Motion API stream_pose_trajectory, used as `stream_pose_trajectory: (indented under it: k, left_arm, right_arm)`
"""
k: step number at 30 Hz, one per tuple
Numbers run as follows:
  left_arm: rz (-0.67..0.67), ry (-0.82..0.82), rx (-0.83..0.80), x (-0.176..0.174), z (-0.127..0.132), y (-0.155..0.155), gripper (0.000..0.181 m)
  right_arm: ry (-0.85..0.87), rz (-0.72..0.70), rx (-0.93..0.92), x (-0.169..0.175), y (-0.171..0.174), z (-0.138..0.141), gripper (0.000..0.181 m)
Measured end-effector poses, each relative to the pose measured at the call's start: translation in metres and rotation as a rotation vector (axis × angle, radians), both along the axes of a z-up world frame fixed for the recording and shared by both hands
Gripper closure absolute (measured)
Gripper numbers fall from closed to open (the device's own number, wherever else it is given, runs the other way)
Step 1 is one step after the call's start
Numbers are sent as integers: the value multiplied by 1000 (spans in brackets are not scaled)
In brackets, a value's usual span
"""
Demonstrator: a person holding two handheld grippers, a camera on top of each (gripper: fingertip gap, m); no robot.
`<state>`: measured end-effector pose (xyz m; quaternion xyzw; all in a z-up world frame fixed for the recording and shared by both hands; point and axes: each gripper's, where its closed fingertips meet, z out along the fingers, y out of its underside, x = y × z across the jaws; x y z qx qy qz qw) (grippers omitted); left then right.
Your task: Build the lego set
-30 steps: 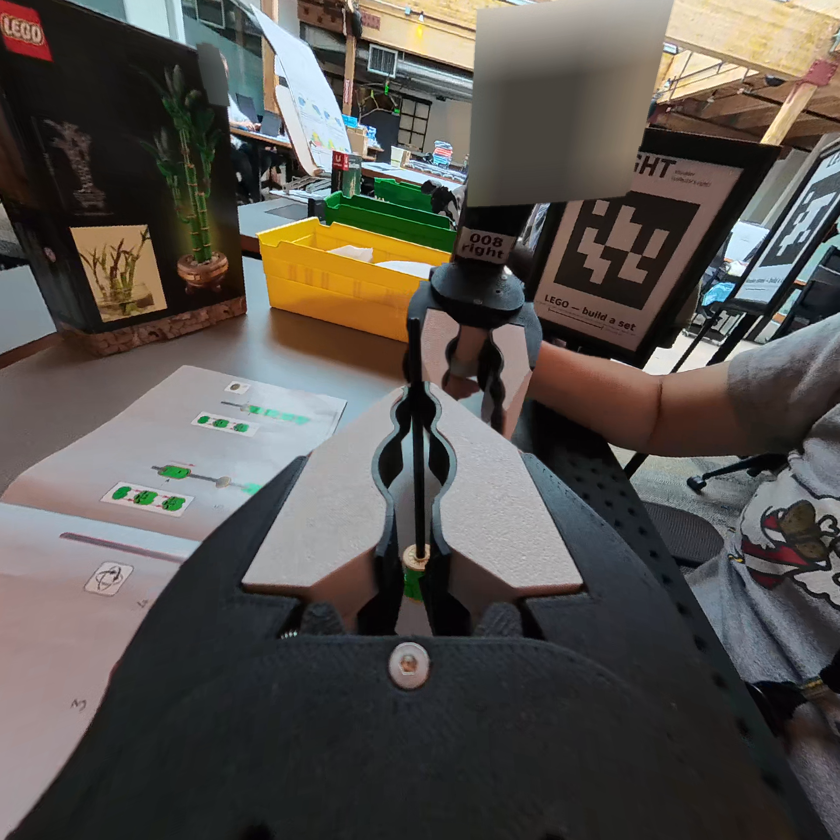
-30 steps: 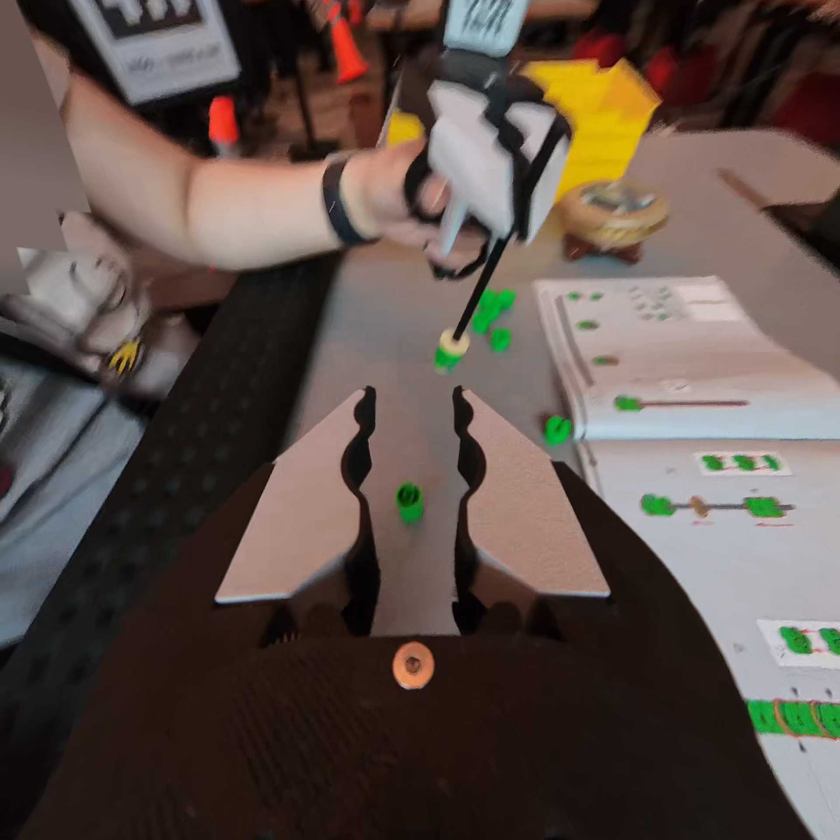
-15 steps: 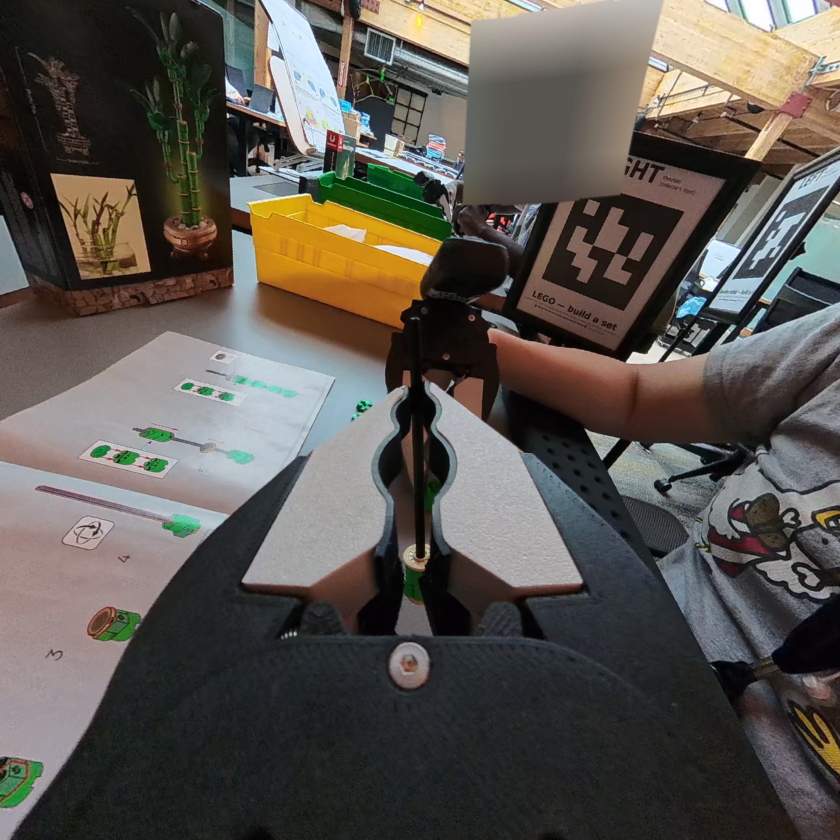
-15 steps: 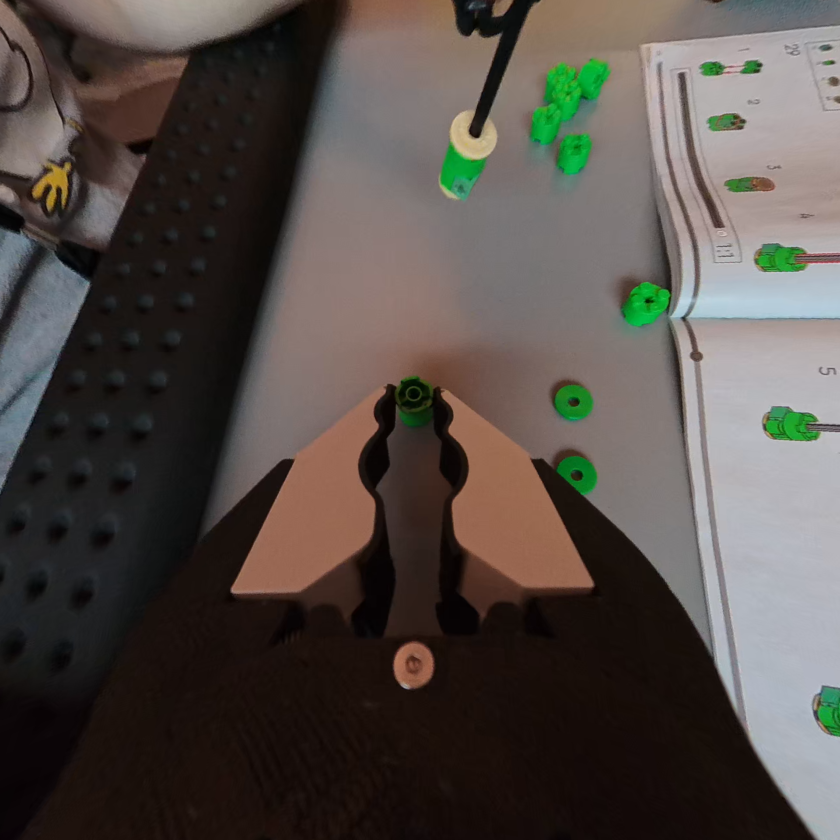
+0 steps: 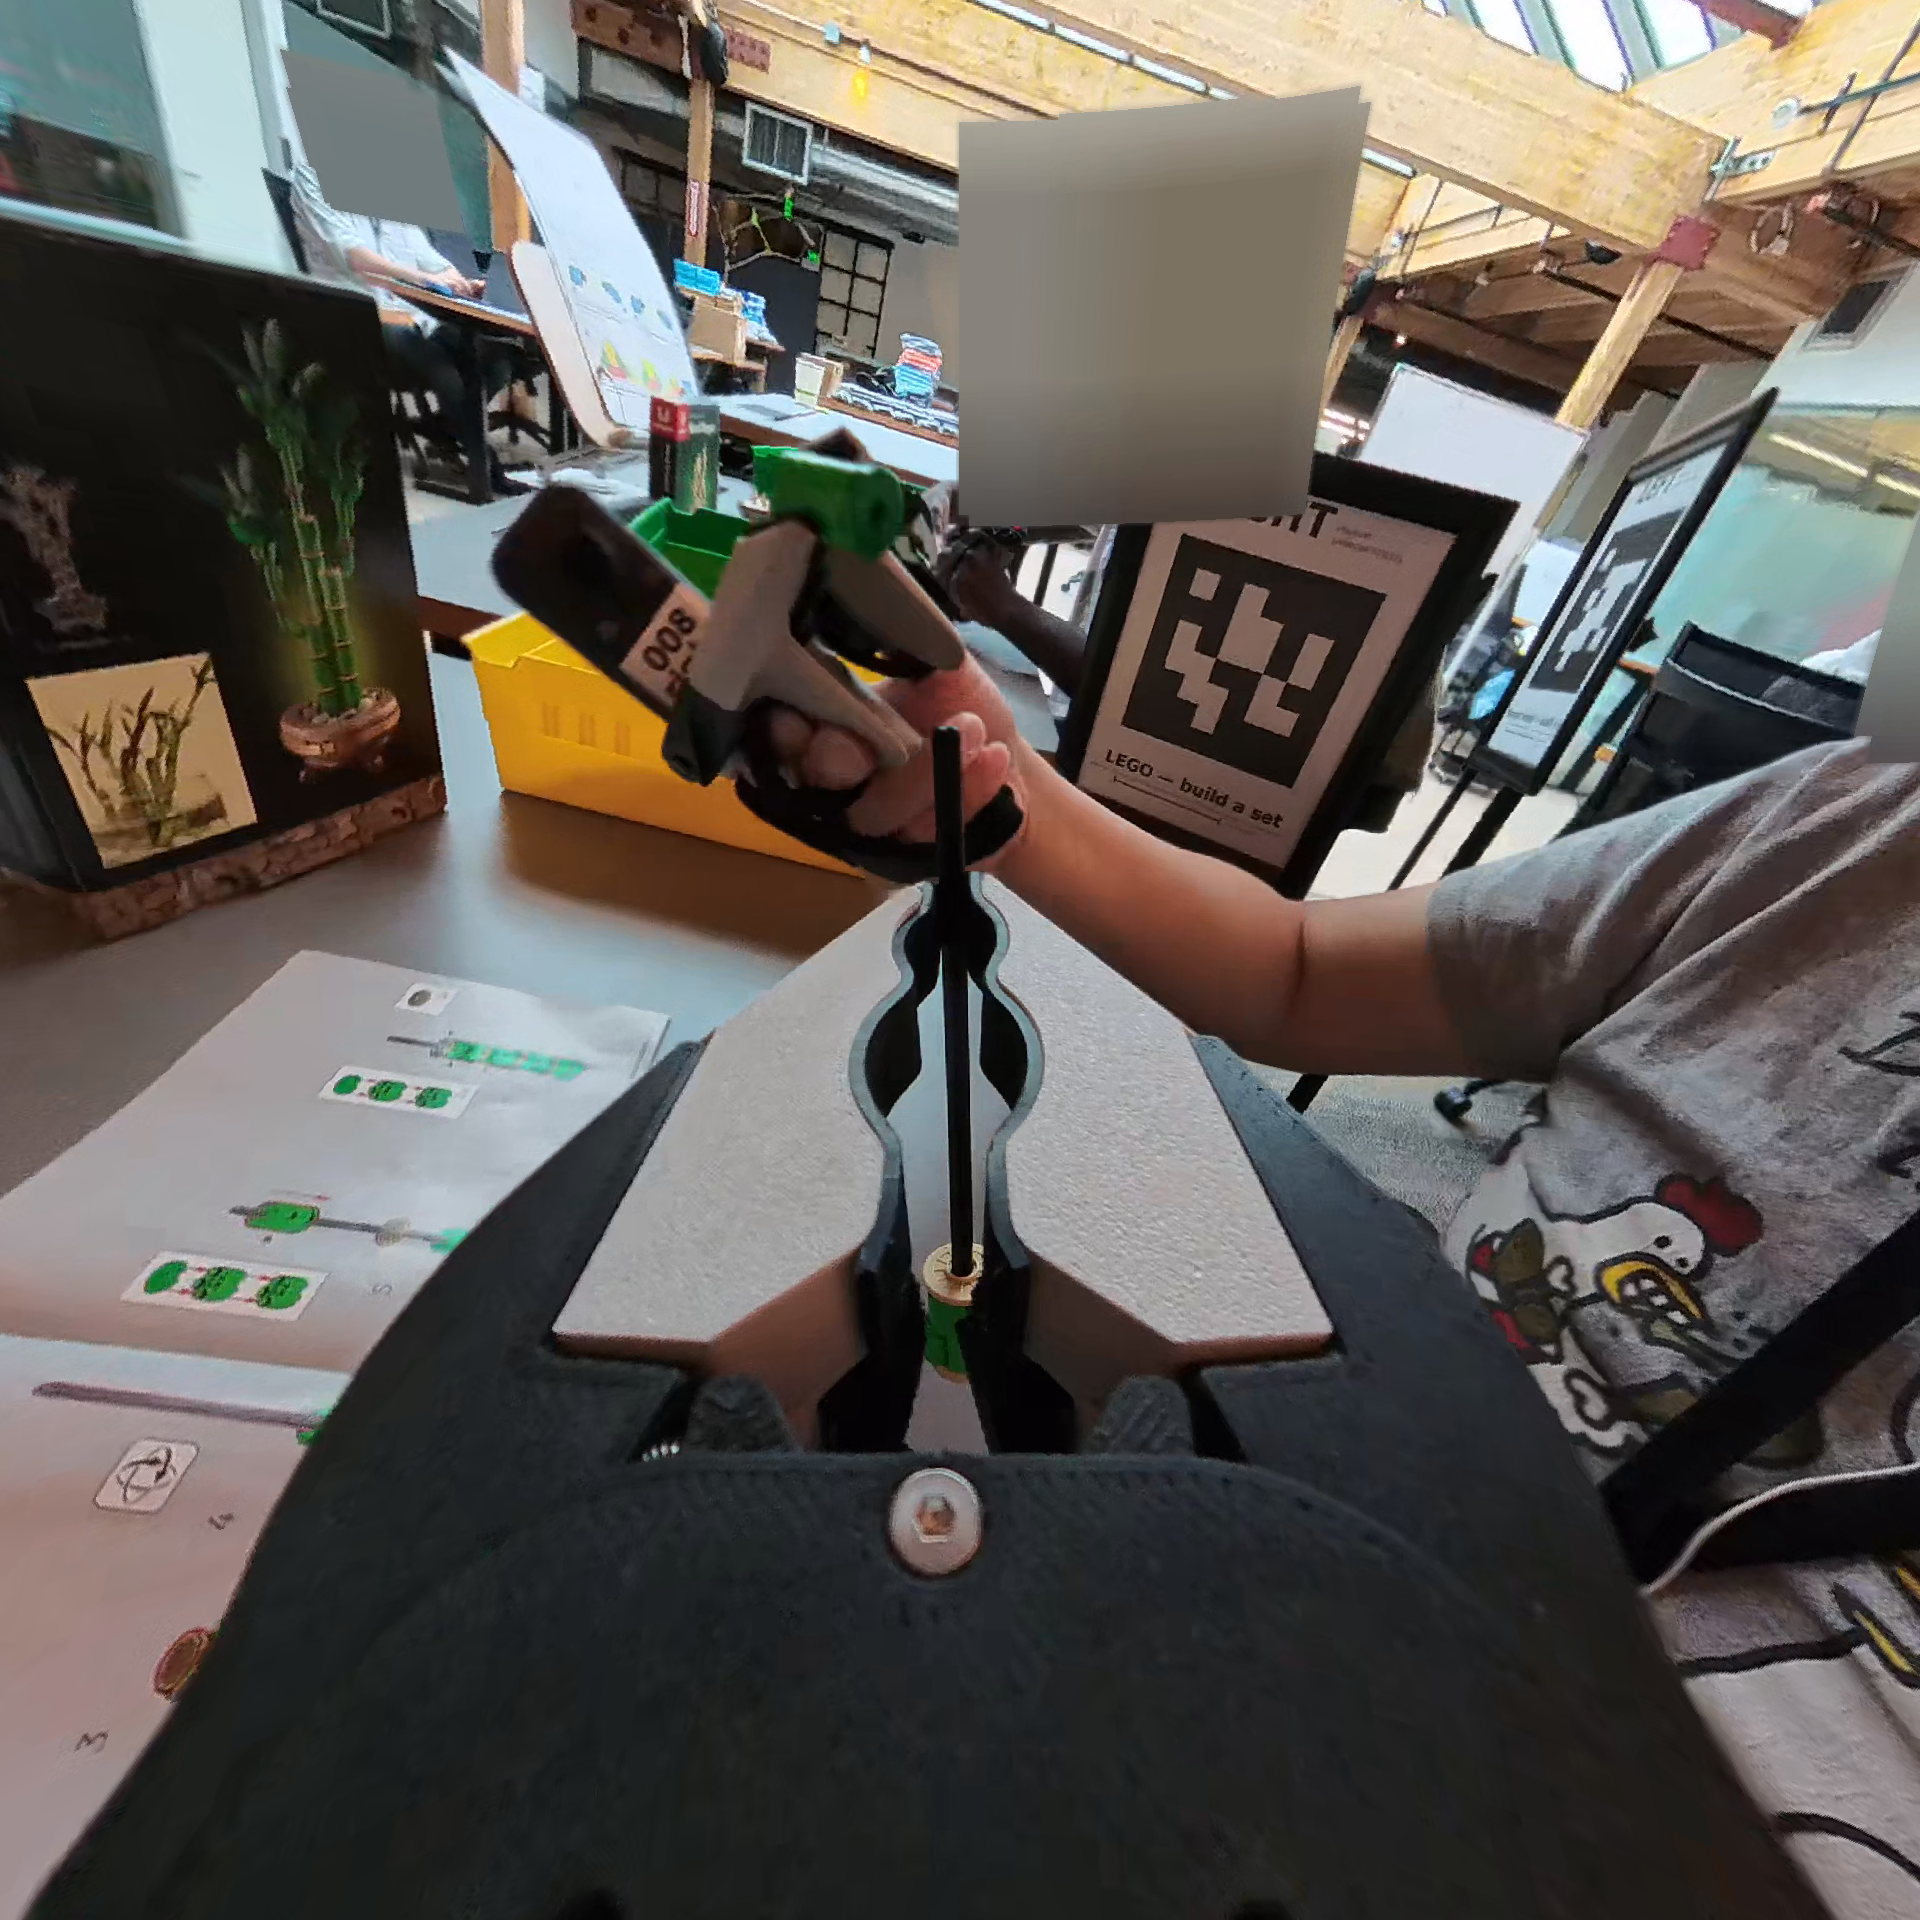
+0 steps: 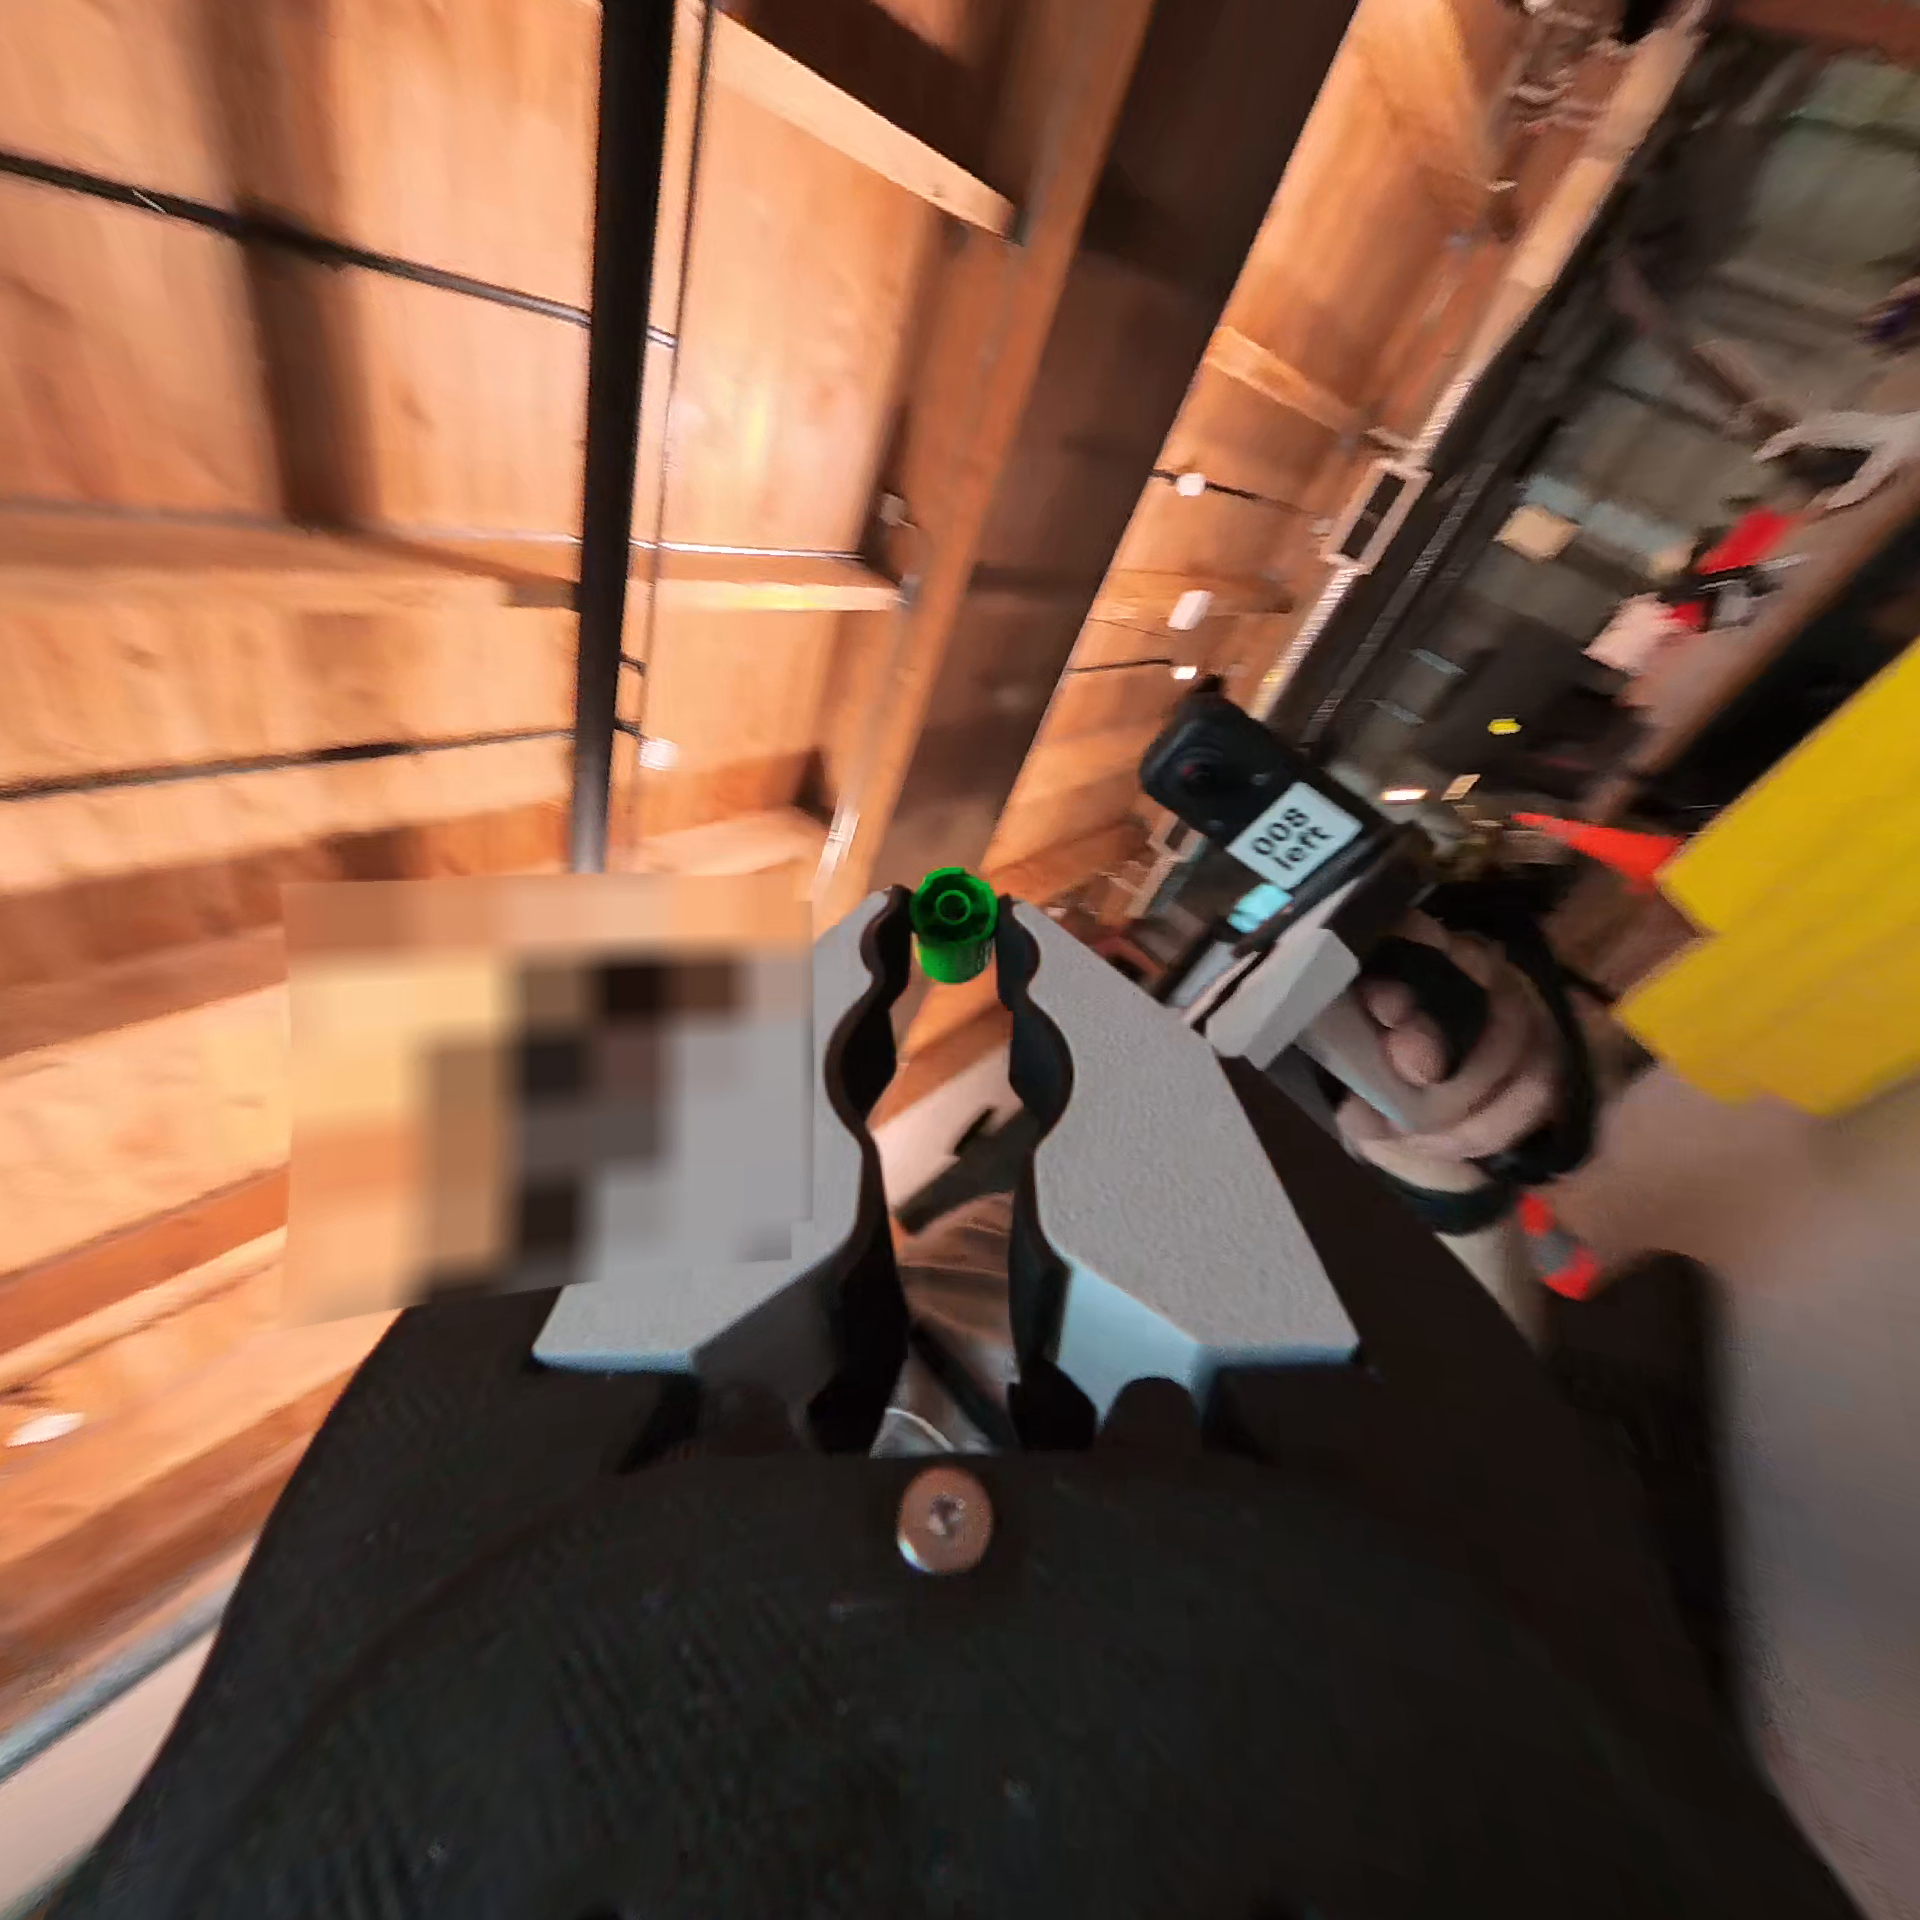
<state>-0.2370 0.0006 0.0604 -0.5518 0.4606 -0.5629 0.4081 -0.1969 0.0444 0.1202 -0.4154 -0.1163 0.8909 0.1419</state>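
L gripper (image 5: 951, 935) is pressed together on a thin black axle rod (image 5: 954, 1049), w/ a tan ring (image 5: 951, 1270) and a green round piece (image 5: 943, 1340) threaded on the rod's near end, deep between the fingers. Rod runs fwd along the finger gap and sticks out past the tips. R gripper (image 6: 951, 914) pinches a small green round brick (image 6: 953, 927) right at its tips, hole facing the cam; it's raised and tilted up toward the wooden ceiling beams (image 6: 312, 416), bkgd blurred. In the left wrist view the R gripper is held up above the table (image 5: 582, 883) by a hand (image 5: 914, 769), just beyond the rod's tip. Open instruction booklet (image 5: 312, 1143) lies on the table at left, yellow bin (image 5: 582, 717) and the set's box (image 5: 208, 582) behind it.
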Motion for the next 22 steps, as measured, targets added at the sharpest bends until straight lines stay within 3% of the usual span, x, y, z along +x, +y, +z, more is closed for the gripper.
stream_pose_trajectory:
  k: [1, 11, 15, 22]
  left_arm:
    - [-7, 12, 9, 1, 8, -4, 181]
    - [-64, 73, 82, 17, 72, -23, 179]
    - [-35, 59, 83, 19, 80, -14, 179]
    - [-61, -14, -61, 10, 82, -5, 180]
  right_arm:
    - [45, 41, -24, 0, -2, 10, 168]
    - [244, 188, -57, -4, -12, 62, 169]
    - [258, 205, -65, -8, -10, 71, 169]
    - [266, 257, -65, -20, -11, 72, 169]
